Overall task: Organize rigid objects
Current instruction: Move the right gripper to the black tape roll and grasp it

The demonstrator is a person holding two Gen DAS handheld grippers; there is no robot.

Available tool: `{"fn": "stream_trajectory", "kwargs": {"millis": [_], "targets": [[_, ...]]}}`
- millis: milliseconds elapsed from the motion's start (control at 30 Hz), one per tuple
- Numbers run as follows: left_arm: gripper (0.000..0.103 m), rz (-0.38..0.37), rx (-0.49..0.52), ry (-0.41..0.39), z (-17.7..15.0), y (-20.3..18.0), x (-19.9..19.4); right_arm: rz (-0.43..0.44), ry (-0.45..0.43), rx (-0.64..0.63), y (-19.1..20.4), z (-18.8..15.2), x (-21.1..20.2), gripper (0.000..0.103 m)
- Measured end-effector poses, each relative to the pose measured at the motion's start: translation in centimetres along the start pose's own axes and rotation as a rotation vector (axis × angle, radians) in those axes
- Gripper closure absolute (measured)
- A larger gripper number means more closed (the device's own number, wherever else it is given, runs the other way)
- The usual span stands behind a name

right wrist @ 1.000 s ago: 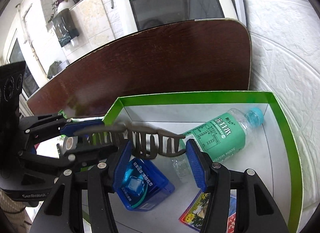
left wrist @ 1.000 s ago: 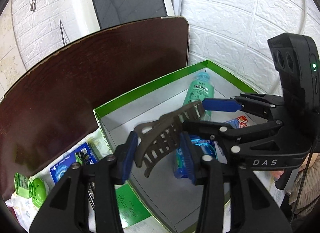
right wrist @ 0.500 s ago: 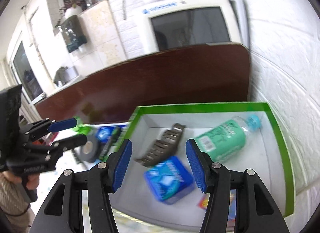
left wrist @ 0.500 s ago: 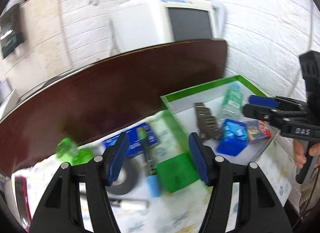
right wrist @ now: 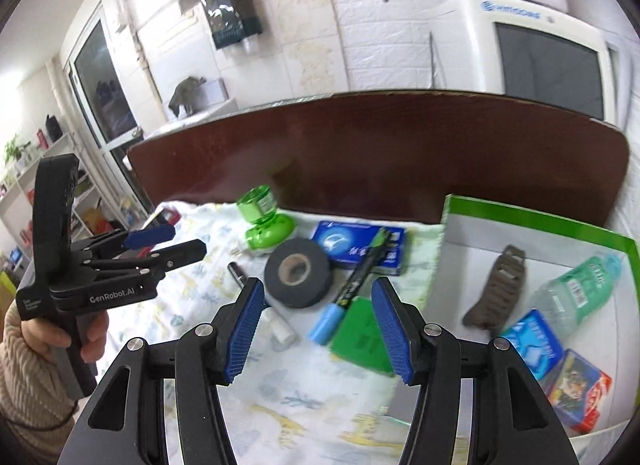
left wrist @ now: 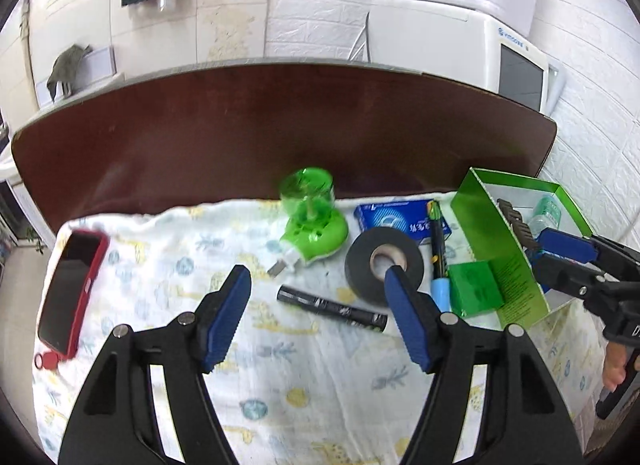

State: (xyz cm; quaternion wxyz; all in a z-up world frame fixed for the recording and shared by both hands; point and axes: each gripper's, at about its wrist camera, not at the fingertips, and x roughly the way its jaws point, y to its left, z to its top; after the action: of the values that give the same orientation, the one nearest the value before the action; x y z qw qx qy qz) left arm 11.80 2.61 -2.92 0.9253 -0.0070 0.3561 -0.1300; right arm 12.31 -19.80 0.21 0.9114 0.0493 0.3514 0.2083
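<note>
Two grippers: left gripper (left wrist: pixel 318 311) and right gripper (right wrist: pixel 318 323), both hand-held above the cloth-covered worktop (left wrist: pixel 304 377), both angled downward.
Left gripper state: jaws apart, nothing between the pads; they have just been opening.
Right gripper state: jaws parted, empty.
Green-rimmed cardboard box (right wrist: pixel 540 221): at the right end of the worktop; already contains a grey-brown plastic hair claw (right wrist: pixel 498 293), a green-labelled clear plastic bottle (right wrist: pixel 580 289), a blue plastic case (right wrist: pixel 528 343) and a small printed card pack (right wrist: pixel 578 387).
Loose items: black roll of tape (left wrist: pixel 383 265), black cylindrical tube (left wrist: pixel 332 308), blue-capped black marker pen (left wrist: pixel 437 255), flat green square block (left wrist: pixel 476 288), blue flat packet (left wrist: pixel 400 219), green plastic plug-in device (left wrist: pixel 312 217), red-cased phone (left wrist: pixel 70 291).
Key relation: judged next target for the left gripper is the black cylindrical tube. In the left wrist view it lies just ahead of the fingertips, between them, nearer the right finger. Its long axis runs crosswise, slightly slanted, roughly along the jaw gap's width, so the wrist would likely need to roll before closing.
Nearer hand: left for the tube; the right gripper faces the marker pen and green block.
Left hand (right wrist: pixel 48 339): wrapped round the grip, sleeve visible.
Risk: tape roll lies touching or just beside the left gripper's right fingertip.
</note>
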Motion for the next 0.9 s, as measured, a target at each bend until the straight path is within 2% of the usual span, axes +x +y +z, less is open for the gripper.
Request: {"fn": "stream_trajectory", "kwargs": {"millis": [133,233,267,300,333,400,567,700,833,900], "targets": [[0.035,-0.005,-0.025,0.028,-1.0,0.9,0.9,0.001,0.038,0.004,1.7,-0.2,2.1,0.045],[0.038,-0.044,-0.052,0.037,-1.0,1.3,1.6,-0.008,0.058,0.033,2.3,0.0,3.6,0.045],[0.046,-0.067,-0.054,0.036,-1.0,1.2,1.7,0.000,0.066,0.051,2.3,0.1,4.3,0.045],[0.058,-0.100,-0.051,0.042,-0.8,1.2,2.0,0.007,0.072,0.070,2.3,0.3,4.8,0.051],[0.062,-0.126,-0.048,0.054,-0.7,1.0,2.3,0.009,0.078,0.088,2.2,0.3,5.3,0.068],[0.067,-0.170,-0.044,0.070,-0.3,0.8,3.1,-0.011,0.103,0.127,2.0,0.6,6.6,0.073],[0.070,-0.231,-0.022,0.099,0.2,0.0,5.0,-0.023,0.153,0.280,-0.4,0.6,9.6,0.073],[0.070,-0.241,-0.009,0.134,0.5,-0.4,6.7,-0.018,0.167,0.323,-1.3,0.5,11.0,0.073],[0.070,-0.258,-0.003,0.154,0.7,-0.6,8.0,-0.078,0.198,0.309,-1.5,0.6,12.2,0.071],[0.077,-0.264,-0.004,0.169,0.7,-0.5,8.6,-0.053,0.205,0.322,-1.9,0.7,12.8,0.071]]}}
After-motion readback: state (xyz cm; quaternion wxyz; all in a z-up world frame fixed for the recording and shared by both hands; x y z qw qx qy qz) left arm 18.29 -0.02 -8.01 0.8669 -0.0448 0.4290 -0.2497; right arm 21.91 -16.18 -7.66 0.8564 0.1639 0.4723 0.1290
